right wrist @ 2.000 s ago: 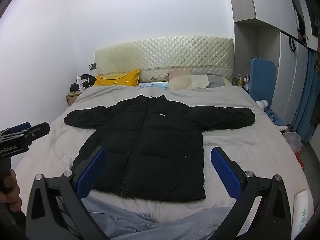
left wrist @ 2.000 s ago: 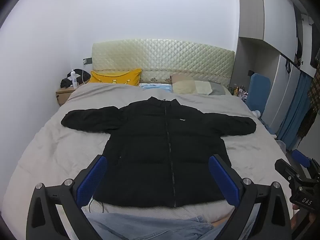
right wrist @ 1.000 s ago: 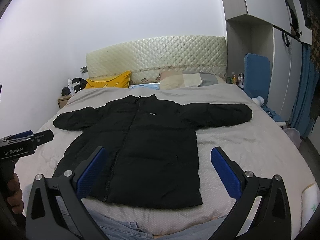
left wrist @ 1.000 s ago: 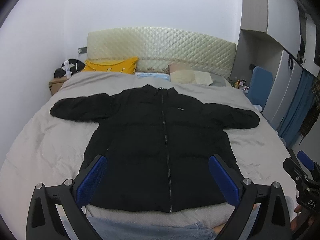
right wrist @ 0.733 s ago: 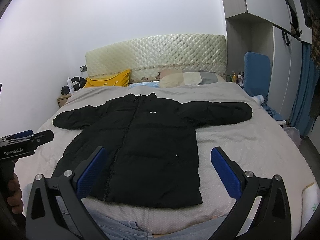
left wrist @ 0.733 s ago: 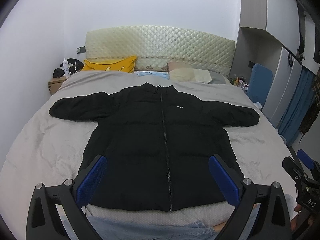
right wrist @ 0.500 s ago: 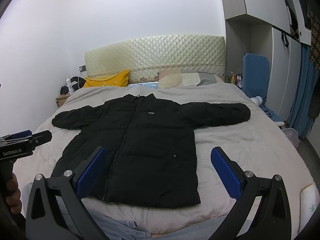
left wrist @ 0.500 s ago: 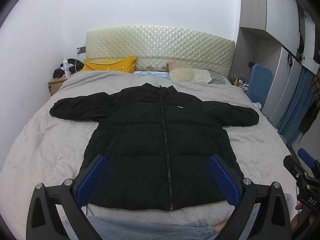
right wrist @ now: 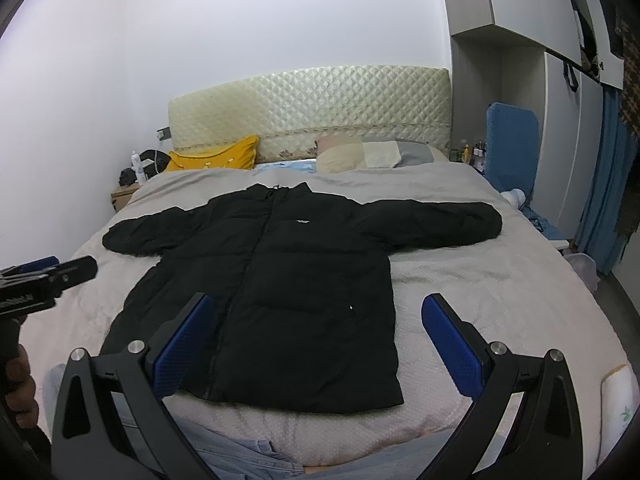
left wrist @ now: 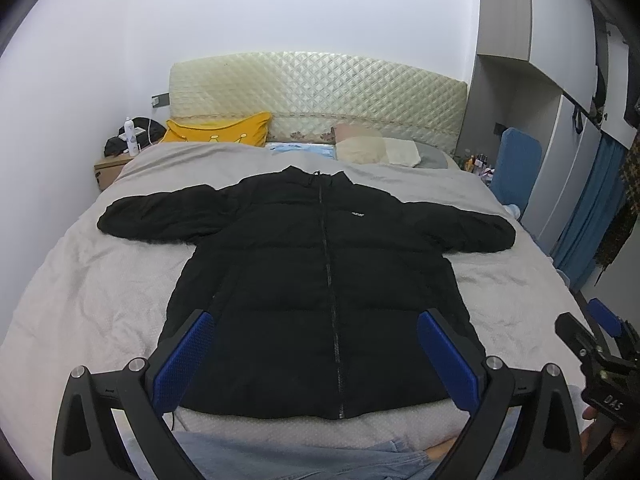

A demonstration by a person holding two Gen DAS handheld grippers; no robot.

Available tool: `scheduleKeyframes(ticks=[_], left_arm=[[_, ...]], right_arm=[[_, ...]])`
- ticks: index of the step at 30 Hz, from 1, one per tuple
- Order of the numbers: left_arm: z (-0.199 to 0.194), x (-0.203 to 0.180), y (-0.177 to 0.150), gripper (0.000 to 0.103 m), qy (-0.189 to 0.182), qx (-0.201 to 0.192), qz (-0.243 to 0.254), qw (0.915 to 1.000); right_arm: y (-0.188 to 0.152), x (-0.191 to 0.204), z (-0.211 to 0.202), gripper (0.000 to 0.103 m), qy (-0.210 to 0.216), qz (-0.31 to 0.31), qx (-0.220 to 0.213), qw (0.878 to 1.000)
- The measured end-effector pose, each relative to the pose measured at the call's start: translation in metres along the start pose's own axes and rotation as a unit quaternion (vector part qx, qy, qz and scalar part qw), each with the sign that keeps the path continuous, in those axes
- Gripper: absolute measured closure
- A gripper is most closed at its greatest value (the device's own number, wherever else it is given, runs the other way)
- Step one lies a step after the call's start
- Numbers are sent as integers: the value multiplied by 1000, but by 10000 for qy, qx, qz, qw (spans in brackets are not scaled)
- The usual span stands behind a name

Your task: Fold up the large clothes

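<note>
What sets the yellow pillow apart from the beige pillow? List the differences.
The yellow pillow is bright with small crown prints; the beige pillow is pale and plain. The yellow pillow leans up against the headboard; the beige pillow lies lower. Both sit at the bed's head, beyond the black jacket.

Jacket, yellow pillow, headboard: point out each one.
Jacket (left wrist: 280,280), left wrist view, on the chest panel beside the zip.
Yellow pillow (left wrist: 218,134), left wrist view, on its front face.
Headboard (right wrist: 320,100), right wrist view, on the quilted middle.
</note>
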State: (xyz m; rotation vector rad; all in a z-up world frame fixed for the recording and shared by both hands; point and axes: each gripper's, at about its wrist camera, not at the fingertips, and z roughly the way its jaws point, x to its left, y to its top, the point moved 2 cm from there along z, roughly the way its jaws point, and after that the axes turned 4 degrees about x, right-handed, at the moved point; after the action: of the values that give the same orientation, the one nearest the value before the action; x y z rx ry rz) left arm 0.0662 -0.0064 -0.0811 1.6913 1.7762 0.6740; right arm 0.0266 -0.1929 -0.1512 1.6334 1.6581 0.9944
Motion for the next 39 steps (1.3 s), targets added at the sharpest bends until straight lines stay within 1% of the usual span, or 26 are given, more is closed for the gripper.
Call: scheduleKeyframes(ticks=[7, 10, 12, 14, 16, 19, 21, 26, 28, 29, 30, 31, 32, 34, 36, 37, 39], left_arm=[[4, 0, 1, 0, -61, -10, 23, 10000], [4, -1, 3, 0, -183, -64, 40, 9998], [3, -4, 6, 0, -190, -104, 104, 9997], [4, -6, 11, 0, -128, -140, 125, 9997], [6, -9, 15, 0, -140, -199, 177, 9995], [10, -10, 23, 0, -201, -237, 174, 9994], [13, -10, 29, 0, -180, -243, 171, 9994], [25, -16, 54, 0, -393, -347, 269, 9983], [34, -18, 65, 0, -422, -418, 350, 9976], [45, -19, 72, 0, -544, -415, 417, 9968], [56, -19, 77, 0, -596, -306, 463, 9967], [66, -19, 82, 0, -623, -260, 490, 9965], [75, -19, 88, 0, -660, -313, 536, 9959], [93, -17, 96, 0, -505, -278, 559, 9968], [114, -13, 106, 0, -596, -310, 491, 9965], [130, -11, 112, 0, -549, -275, 454, 9971], [147, -6, 118, 0, -434, -307, 455, 9975]], right_arm=[[3, 6, 2, 0, 29, -72, -9, 10000], [5, 7, 1, 0, 48, -74, -54, 9999], [7, 7, 2, 0, 62, -71, -59, 9999], [10, 8, 3, 0, 92, -64, -62, 9999], [12, 6, 3, 0, 126, -84, -73, 9999], [19, -1, 4, 0, 79, 11, -143, 9999], [25, -3, 5, 0, 28, 1, -177, 9998], [42, -11, 15, 0, -74, -22, -246, 9997], [49, -19, 22, 0, -89, 39, -298, 9995], [53, -22, 25, 0, -63, 86, -332, 9994], [57, -27, 29, 0, -20, 138, -407, 9991], [60, -32, 35, 0, -58, 171, -433, 9989], [63, -36, 40, 0, -137, 197, -440, 9987], [71, -46, 54, 0, -264, 268, -459, 9982], [79, -56, 70, 0, -390, 363, -428, 9977], [84, -62, 79, 0, -437, 413, -427, 9973], [92, -73, 96, 0, -535, 509, -458, 9962]])
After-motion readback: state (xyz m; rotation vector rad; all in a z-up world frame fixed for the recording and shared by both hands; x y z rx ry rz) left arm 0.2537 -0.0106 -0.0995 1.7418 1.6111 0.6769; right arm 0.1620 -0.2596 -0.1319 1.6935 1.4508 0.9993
